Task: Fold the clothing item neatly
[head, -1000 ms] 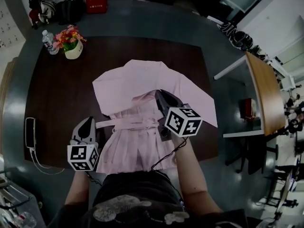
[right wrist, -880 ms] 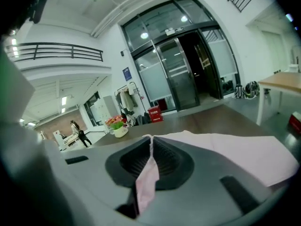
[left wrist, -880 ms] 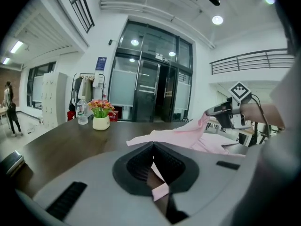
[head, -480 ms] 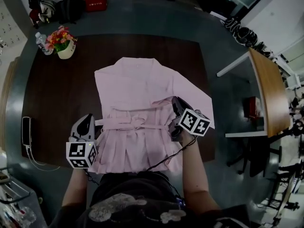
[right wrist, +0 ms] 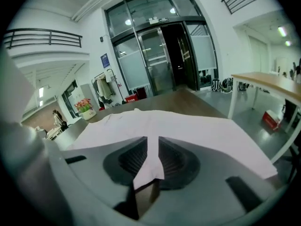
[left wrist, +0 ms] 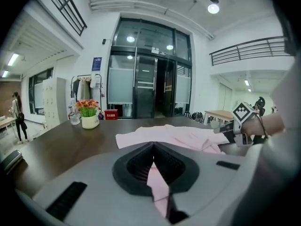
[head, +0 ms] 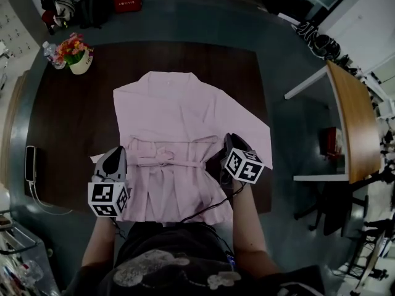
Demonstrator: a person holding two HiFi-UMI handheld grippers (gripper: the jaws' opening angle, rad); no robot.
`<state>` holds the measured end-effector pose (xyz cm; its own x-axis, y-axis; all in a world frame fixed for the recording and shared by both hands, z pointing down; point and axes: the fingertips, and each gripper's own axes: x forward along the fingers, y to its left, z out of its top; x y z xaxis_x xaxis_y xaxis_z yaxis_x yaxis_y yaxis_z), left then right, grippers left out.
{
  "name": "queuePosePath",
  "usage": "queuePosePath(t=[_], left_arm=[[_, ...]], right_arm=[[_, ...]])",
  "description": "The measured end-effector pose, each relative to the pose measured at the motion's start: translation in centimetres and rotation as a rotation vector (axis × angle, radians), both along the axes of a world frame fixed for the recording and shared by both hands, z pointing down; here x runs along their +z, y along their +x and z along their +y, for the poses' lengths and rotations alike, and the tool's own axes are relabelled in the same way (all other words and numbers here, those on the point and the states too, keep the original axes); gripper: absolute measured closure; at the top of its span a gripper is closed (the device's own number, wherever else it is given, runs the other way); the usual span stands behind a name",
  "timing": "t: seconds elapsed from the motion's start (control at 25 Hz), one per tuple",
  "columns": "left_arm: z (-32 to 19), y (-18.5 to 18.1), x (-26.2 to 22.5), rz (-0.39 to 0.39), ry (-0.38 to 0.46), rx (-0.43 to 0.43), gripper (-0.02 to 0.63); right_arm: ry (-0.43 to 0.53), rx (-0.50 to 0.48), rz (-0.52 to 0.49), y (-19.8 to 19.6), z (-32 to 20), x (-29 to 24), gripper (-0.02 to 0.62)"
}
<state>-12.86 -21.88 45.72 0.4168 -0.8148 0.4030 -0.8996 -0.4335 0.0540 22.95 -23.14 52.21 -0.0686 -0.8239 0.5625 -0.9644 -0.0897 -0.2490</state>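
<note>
A pale pink garment with a pleated skirt and a tied waist sash point(head: 179, 128) lies spread flat on a dark brown wooden worktop point(head: 68, 116). Its collar points away from us and its hem hangs at the near edge. One sleeve reaches toward the right edge of the worktop.

We hold a grey claw in each hand, one on either side of the garment's waist. The left claw point(head: 116, 153) sits at the garment's left edge, just beside the sash. Its jaws are pressed together, pinching a small fold of the pink cloth. The right claw point(head: 225, 140) sits on the garment's right side at sash level. Its jaws have just been opening and now stand slightly apart. A narrow strip of pink cloth lies between them and drapes over the claw's body.

At the far left corner of the worktop stand a white pot of pink and red flowers point(head: 73, 51) and a clear plastic bottle point(head: 48, 49). A dark phone on a white cable point(head: 29, 163) lies near the left edge.
</note>
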Motion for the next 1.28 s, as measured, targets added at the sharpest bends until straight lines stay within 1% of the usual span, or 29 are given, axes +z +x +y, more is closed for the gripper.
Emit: queuePosePath(t=[0.08, 0.12, 0.16, 0.24, 0.32, 0.36, 0.4, 0.48, 0.52, 0.6, 0.64, 0.68, 0.72, 0.84, 0.96, 1.12, 1.28], left_arm=[[0.1, 0.6, 0.0, -0.003, 0.0, 0.002, 0.595], [0.2, 1.0, 0.0, -0.003, 0.0, 0.003, 0.595], [0.2, 1.4, -0.1, -0.002, 0.001, 0.004, 0.595], [0.2, 2.1, -0.2, 0.002, 0.004, 0.002, 0.595], [0.3, 2.7, -0.3, 0.006, 0.006, 0.001, 0.595], [0.4, 2.9, -0.4, 0.006, 0.006, 0.0, 0.595], [0.5, 3.0, -0.4, 0.007, 0.005, -0.003, 0.595], [0.7, 3.1, -0.4, 0.007, 0.002, -0.01, 0.595], [0.7, 3.1, -0.4, 0.007, 0.001, -0.014, 0.595], [0.8, 2.9, -0.3, 0.005, -0.002, -0.02, 0.595], [0.9, 2.8, -0.3, 0.003, -0.004, -0.023, 0.595], [0.9, 2.7, -0.2, 0.001, -0.007, -0.025, 0.595], [0.8, 2.5, -0.1, 0.0, -0.01, -0.028, 0.595], [0.6, 2.1, 0.2, -0.002, -0.019, -0.035, 0.595], [0.3, 2.0, 0.5, -0.004, -0.022, -0.037, 0.595], [-0.2, 2.5, 0.7, -0.006, -0.028, -0.037, 0.595], [-0.5, 3.1, 0.9, -0.011, -0.037, -0.037, 0.595]], right_arm=[[0.01, -0.043, 0.027, -0.1, 0.1, -0.5, 0.551], [0.021, -0.096, 0.045, -0.9, 0.1, -0.9, 0.551], [0.033, -0.168, 0.072, -2.2, 0.0, -1.3, 0.551], [0.053, -0.347, 0.15, -5.9, -0.1, -1.6, 0.54], [0.049, -0.517, 0.232, -9.8, -0.1, -1.0, 0.487], [0.037, -0.584, 0.266, -11.5, -0.1, -0.4, 0.473], [0.022, -0.634, 0.299, -12.8, -0.2, 0.2, 0.466], [-0.015, -0.684, 0.367, -14.2, -0.7, 1.6, 0.466], [-0.033, -0.69, 0.398, -14.5, -1.0, 2.3, 0.466], [-0.057, -0.671, 0.445, -14.2, -1.6, 3.2, 0.47], [-0.061, -0.649, 0.464, -13.8, -1.9, 3.3, 0.506], [-0.059, -0.624, 0.477, -13.3, -2.2, 3.1, 0.564], [-0.052, -0.598, 0.481, -12.8, -2.6, 2.8, 0.583], [-0.024, -0.531, 0.476, -10.7, -3.9, 1.3, 0.584], [-0.003, -0.476, 0.505, -7.9, -6.0, 0.3, 0.584], [-0.017, -0.434, 0.564, -4.4, -8.8, 0.5, 0.584], [-0.027, -0.401, 0.602, -2.4, -10.0, 1.9, 0.583]])
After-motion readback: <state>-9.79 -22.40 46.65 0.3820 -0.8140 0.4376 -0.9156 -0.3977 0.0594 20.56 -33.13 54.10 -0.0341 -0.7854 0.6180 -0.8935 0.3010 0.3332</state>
